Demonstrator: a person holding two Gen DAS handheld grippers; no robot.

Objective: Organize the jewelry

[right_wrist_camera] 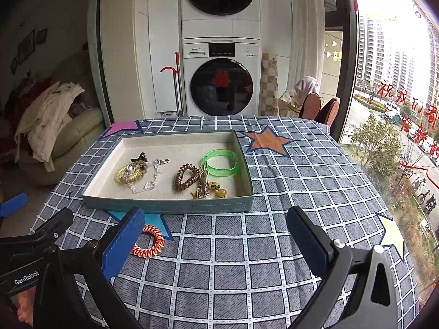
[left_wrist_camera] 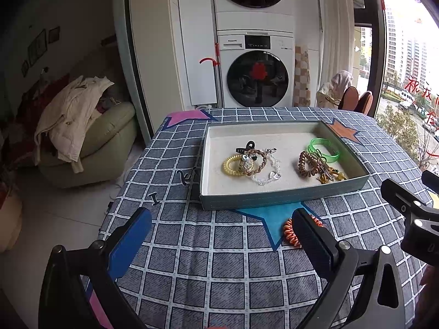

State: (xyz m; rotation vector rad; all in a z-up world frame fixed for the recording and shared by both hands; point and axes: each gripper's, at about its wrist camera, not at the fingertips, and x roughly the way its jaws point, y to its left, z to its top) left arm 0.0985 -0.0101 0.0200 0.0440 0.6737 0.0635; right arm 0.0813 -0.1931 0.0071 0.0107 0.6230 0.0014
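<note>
Left wrist view. Left tool (left_wrist_camera: 222, 230) wide open, nothing held, poised low over the desk (left_wrist_camera: 225, 268) short of the tray (left_wrist_camera: 274, 198). Orange coil (left_wrist_camera: 291, 233) lying on the blue star just outside the tray's near wall, half masked by the tool's right finger (left_wrist_camera: 315, 241); probably the last loose piece, hence the approach from this side. Inside the tray, two clusters apart from each other: yellow coil (left_wrist_camera: 230, 166), brown braid and clear chain (left_wrist_camera: 270, 174) tangled to the left; brown coil (left_wrist_camera: 308, 164), green bangle (left_wrist_camera: 325, 150) and a gold charm to the right. Hard to separate the tangled pieces, or to name the dark clip on top. Right tool (left_wrist_camera: 411, 208) cut off at the frame edge.

Right wrist view. Right tool (right_wrist_camera: 216, 235) also spread wide and empty, aimed at bare cloth right of the coil (right_wrist_camera: 149, 241), perhaps standing by. Coil whole here, touching nothing, just beside the left finger (right_wrist_camera: 123, 244). Tray (right_wrist_camera: 170, 205) contents the same; charm (right_wrist_camera: 208, 187) details too small to read. Left tool (right_wrist_camera: 41, 235) only partly in frame, grip state not readable from this side.
</note>
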